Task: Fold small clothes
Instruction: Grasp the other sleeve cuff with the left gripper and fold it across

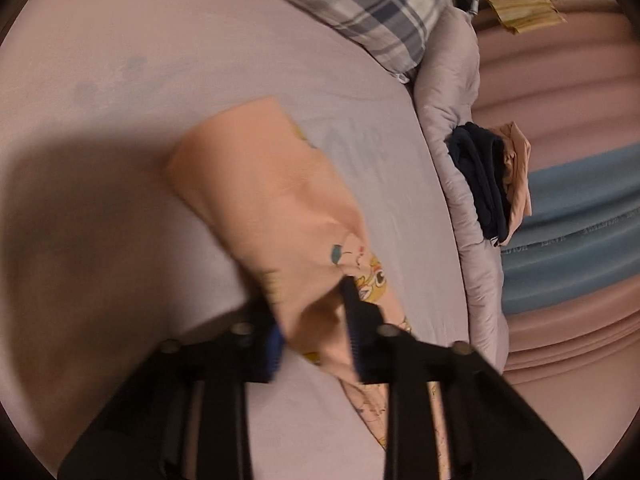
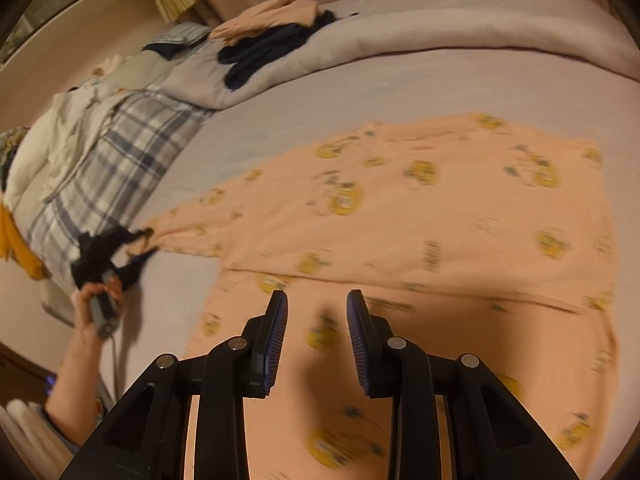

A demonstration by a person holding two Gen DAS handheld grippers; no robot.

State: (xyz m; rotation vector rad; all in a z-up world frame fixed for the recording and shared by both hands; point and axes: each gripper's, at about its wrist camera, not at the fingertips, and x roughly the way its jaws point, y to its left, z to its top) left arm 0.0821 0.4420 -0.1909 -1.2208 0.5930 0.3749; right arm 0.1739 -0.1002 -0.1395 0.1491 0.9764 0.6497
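A peach garment with yellow cartoon prints lies spread on the bed. My left gripper is shut on one end of it and holds that sleeve lifted; in the right wrist view the left gripper pulls the sleeve tip out to the left. My right gripper is open and empty, hovering just above the garment's near part.
A lilac sheet covers the bed. A plaid pillow and white cloth lie at the left. A rolled duvet along the far side carries dark blue and peach folded clothes.
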